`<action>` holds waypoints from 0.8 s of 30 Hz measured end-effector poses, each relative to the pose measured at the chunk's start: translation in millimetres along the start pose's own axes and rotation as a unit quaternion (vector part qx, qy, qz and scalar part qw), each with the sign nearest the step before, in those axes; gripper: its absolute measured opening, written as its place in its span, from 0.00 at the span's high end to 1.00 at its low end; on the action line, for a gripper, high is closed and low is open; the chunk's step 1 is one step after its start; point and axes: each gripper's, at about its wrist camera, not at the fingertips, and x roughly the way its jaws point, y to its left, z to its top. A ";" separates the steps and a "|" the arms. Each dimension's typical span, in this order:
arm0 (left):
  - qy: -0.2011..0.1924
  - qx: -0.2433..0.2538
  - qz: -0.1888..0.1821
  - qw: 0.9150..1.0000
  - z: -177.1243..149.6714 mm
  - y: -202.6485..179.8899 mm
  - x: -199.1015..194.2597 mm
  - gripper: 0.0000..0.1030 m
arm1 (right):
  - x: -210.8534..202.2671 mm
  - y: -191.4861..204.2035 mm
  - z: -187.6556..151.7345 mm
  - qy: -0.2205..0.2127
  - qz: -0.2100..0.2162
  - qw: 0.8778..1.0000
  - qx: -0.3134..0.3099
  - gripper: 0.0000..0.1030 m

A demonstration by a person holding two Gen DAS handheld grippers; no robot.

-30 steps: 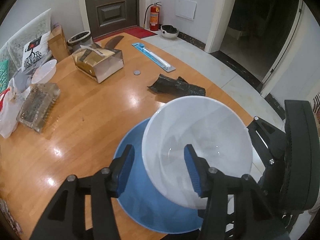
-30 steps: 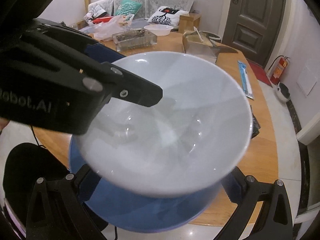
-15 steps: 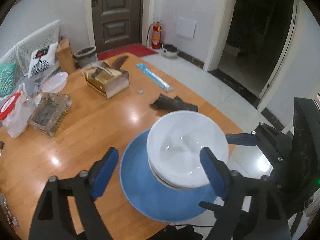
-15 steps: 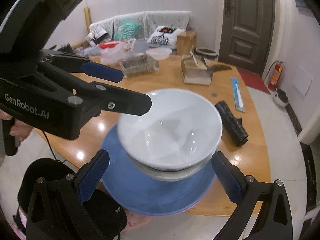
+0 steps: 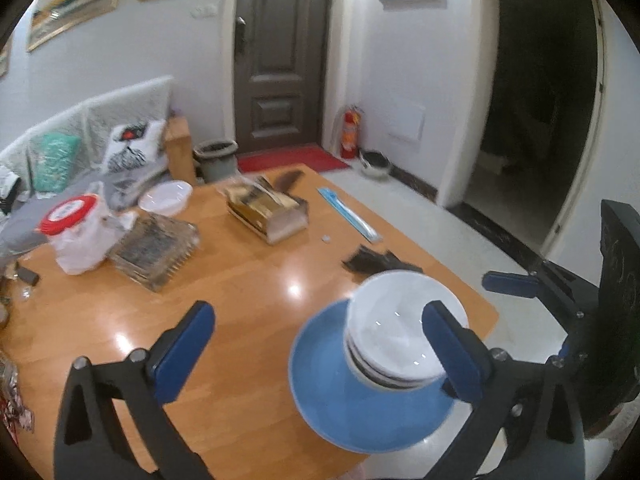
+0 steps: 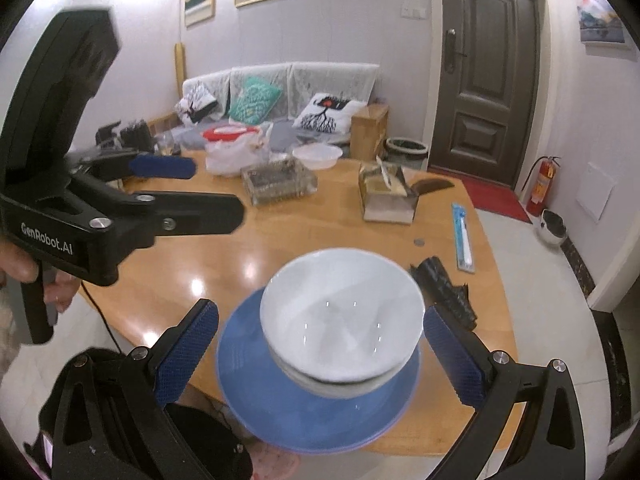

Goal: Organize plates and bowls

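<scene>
A stack of white bowls [image 5: 400, 340] [image 6: 340, 320] sits on a blue plate [image 5: 332, 396] [image 6: 260, 400] at the near edge of the wooden table [image 5: 248, 292] [image 6: 200, 264]. My left gripper [image 5: 320, 344] is open and empty, raised above and behind the stack. My right gripper [image 6: 320, 352] is open and empty, its fingers spread wide to either side of the stack and apart from it. The left gripper also shows in the right wrist view [image 6: 160, 184], at the left, above the table.
Another white bowl [image 5: 165, 196] [image 6: 318, 156] stands at the table's far side. A glass tray [image 5: 154, 252], a bagged jar with a red lid [image 5: 78, 232], a tissue box [image 5: 268, 208], a black folded object [image 5: 372, 262] and a blue packet [image 5: 348, 216] lie on the table.
My left gripper let go of the top white bowl, which now rests on the stack. Both grippers have opened wide and drawn back and up from the stack.
</scene>
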 end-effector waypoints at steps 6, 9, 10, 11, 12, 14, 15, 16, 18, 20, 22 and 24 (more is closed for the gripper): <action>-0.041 -0.015 0.062 0.997 -9.0 12.9 -19.2 0.01 | -9.6 4.9 11.5 -0.048 -0.007 0.999 0.000 0.01; -0.056 -0.018 0.089 0.994 -13.5 19.0 -26.4 0.01 | -12.0 8.8 17.8 -0.065 -0.006 0.998 -0.004 0.01; -0.059 -0.018 0.097 0.993 -15.0 21.2 -28.6 0.01 | -12.1 10.7 20.1 -0.070 -0.004 0.998 -0.004 0.01; -0.061 -0.019 0.101 0.993 -16.3 22.9 -30.0 0.01 | -12.9 12.2 21.5 -0.072 -0.002 0.997 -0.005 0.01; -0.063 -0.020 0.107 0.992 -17.4 25.0 -31.4 0.01 | -13.3 13.0 22.7 -0.074 0.000 0.997 -0.005 0.01; -0.069 -0.024 0.117 0.991 -19.1 29.2 -35.0 0.01 | -14.2 15.5 25.3 -0.081 0.003 0.997 -0.005 0.01; -0.074 -0.026 0.123 0.989 -19.8 32.0 -37.8 0.01 | -14.3 16.1 27.0 -0.084 0.004 0.996 -0.005 0.01; -0.077 -0.028 0.126 0.989 -20.8 32.9 -39.6 0.01 | -14.1 16.6 28.3 -0.088 0.005 0.996 -0.005 0.01; -0.087 -0.034 0.137 0.986 -22.1 36.5 -44.3 0.01 | -14.6 17.5 30.5 -0.094 0.007 0.996 -0.002 0.01; -0.097 -0.043 0.146 0.984 -23.4 41.4 -49.6 0.01 | -14.6 17.4 32.2 -0.100 0.010 0.995 0.001 0.01; -0.105 -0.050 0.156 0.981 -25.4 45.8 -55.1 0.01 | -15.5 18.0 33.7 -0.104 0.012 0.994 0.003 0.01; -0.113 -0.055 0.165 0.978 -26.4 48.8 -59.8 0.01 | -15.5 18.7 36.1 -0.109 0.013 0.994 0.005 0.01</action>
